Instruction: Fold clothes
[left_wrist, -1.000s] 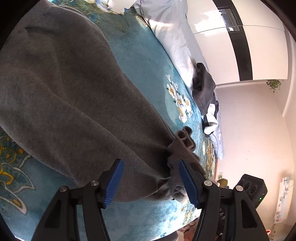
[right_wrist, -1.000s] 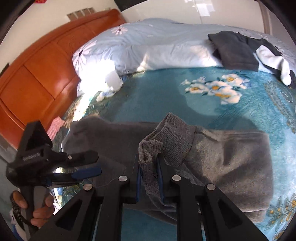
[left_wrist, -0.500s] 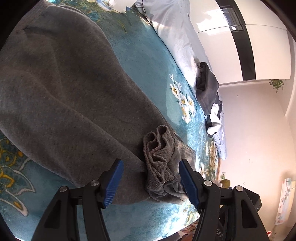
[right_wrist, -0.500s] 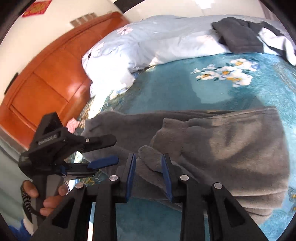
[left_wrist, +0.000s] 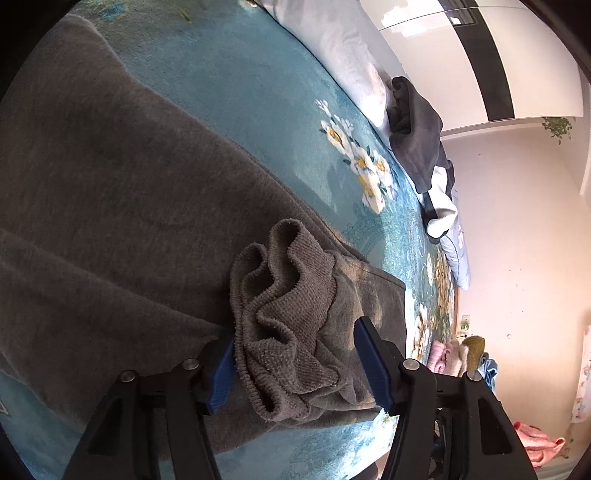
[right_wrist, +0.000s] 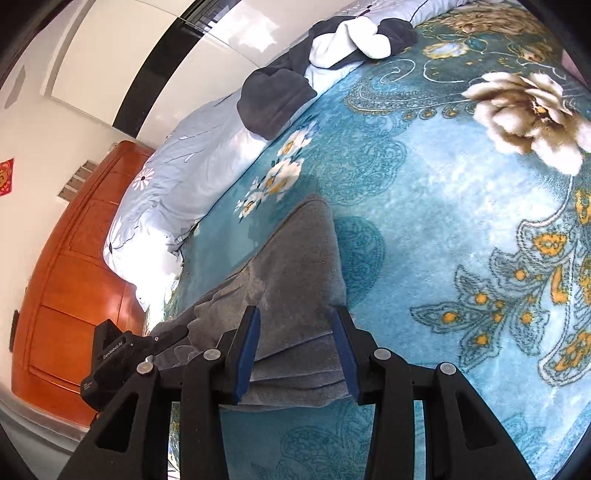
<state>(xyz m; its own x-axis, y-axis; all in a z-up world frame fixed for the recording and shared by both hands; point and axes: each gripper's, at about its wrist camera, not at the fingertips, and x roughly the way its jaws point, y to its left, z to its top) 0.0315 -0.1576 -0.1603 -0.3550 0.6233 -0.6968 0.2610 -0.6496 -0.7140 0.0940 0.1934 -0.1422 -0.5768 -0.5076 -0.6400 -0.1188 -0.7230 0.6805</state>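
Note:
A grey sweater (left_wrist: 110, 221) lies spread on the teal flowered blanket (left_wrist: 240, 92). Its ribbed cuff (left_wrist: 288, 295) sits bunched on top of it, between the blue pads of my left gripper (left_wrist: 295, 363). Those jaws are closing, and the right pad (left_wrist: 371, 362) still stands off the cuff. My right gripper (right_wrist: 295, 354) hovers over the sweater's far end (right_wrist: 295, 266) with its jaws opening; only flat cloth lies below the gap, nothing pinched. The black body of the left tool (right_wrist: 110, 354) shows at the lower left of the right wrist view.
A pale blue duvet (right_wrist: 177, 177) runs along the bed's far side with a dark grey garment (right_wrist: 273, 103) and a white and dark one (right_wrist: 354, 40) on it. An orange wooden headboard (right_wrist: 66, 277) stands behind. Pink towels (left_wrist: 447, 358) lie beyond the bed's edge.
My right gripper let go of the cuff, rolled and swung away toward the sweater's other end. The cuff now lies on the sweater. My left gripper moved up around it and its jaws narrowed.

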